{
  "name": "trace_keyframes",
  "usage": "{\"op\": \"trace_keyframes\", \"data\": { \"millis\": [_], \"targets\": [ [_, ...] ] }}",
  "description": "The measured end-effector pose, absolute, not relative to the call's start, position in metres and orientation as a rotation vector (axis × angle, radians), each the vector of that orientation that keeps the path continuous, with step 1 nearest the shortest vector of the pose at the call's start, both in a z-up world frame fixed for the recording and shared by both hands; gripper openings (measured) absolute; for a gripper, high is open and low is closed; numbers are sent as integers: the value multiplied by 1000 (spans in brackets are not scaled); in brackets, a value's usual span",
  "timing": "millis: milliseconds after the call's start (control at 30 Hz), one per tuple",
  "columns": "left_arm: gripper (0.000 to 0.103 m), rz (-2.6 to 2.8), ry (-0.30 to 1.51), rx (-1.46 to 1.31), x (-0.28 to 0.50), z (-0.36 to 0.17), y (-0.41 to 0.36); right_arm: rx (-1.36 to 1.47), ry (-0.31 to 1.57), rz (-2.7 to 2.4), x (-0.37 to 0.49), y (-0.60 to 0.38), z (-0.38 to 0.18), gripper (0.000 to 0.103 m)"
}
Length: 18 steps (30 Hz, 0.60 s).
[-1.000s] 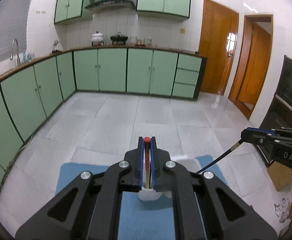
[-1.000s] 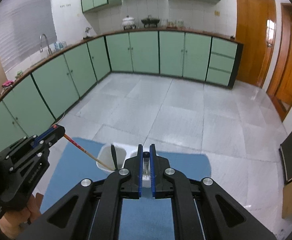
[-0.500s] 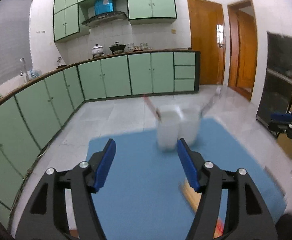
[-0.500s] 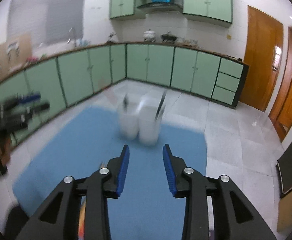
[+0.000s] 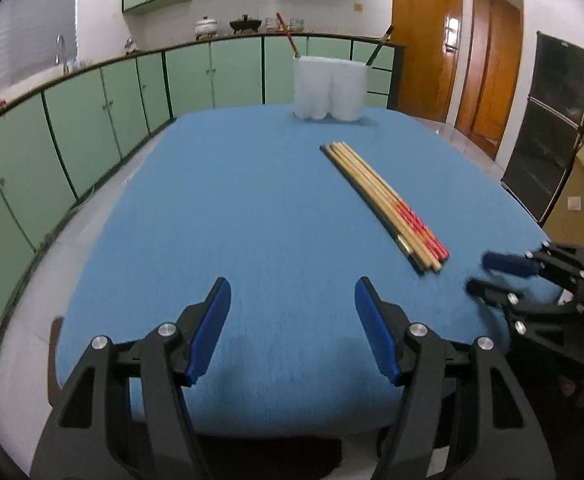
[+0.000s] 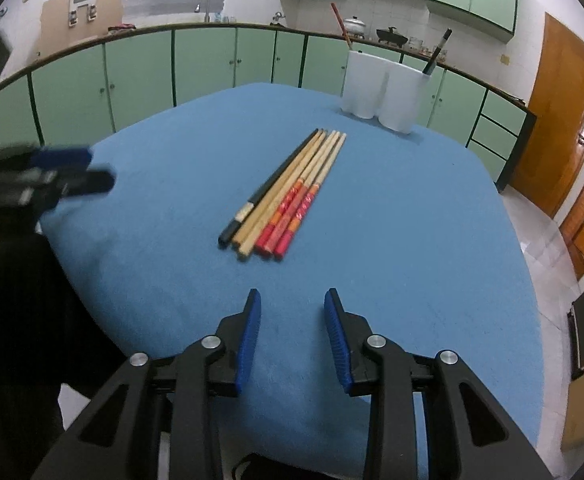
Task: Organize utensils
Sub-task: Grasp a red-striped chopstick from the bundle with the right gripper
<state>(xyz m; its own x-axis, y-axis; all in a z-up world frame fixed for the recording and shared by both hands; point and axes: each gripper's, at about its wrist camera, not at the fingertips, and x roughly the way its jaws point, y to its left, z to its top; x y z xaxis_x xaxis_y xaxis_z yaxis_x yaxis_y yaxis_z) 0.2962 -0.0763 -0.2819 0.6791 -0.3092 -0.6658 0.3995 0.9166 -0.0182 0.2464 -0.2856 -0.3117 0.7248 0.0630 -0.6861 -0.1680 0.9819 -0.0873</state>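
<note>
**On the blue table: two chopsticks sorted, a bundle left**

Mid-table on the blue cloth sits the bundle of chopsticks [image 6: 288, 192], lying flat and side by side, touching each other. From the right wrist view I count roughly six: one black one on the left edge of the pile, a couple of plain wooden ones, and about three with red-patterned handles. None of them are picked up yet.

At the far end of the table [image 5: 220, 216] is the white holder [image 6: 383, 88], which looks like two cups joined together. Each cup has one stick standing in it already: a red-tipped chopstick [image 6: 340, 26] leaning out of the left cup and a black chopstick [image 6: 435, 52] in the right cup. So my guess is the sort goes by type, wooden/red in one, black in the other, and it's only just started. Most of the pile is left to do.

Both tongs are empty. The left tongs [image 5: 292, 328] stand wide apart with nothing between them, hovering over bare cloth near the table's close edge. The right tongs [image 6: 292, 336] are parted more narrowly, also holding nothing, and they point pretty much straight at the near ends of the bundle. In each view the other tongs show at the side, blurred.

Next up is probably another grab from the pile.
</note>
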Motion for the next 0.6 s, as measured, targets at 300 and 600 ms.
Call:
{"op": "trace_keyframes", "data": {
  "millis": [300,600],
  "targets": [
    [63,-434,732,155,290,-291,-91,-107,733,120,274,-289,-313,25],
    [63,-518,756,212,290,-306,-140,-72,740,127,283,-310,-312,16]
  ]
}}
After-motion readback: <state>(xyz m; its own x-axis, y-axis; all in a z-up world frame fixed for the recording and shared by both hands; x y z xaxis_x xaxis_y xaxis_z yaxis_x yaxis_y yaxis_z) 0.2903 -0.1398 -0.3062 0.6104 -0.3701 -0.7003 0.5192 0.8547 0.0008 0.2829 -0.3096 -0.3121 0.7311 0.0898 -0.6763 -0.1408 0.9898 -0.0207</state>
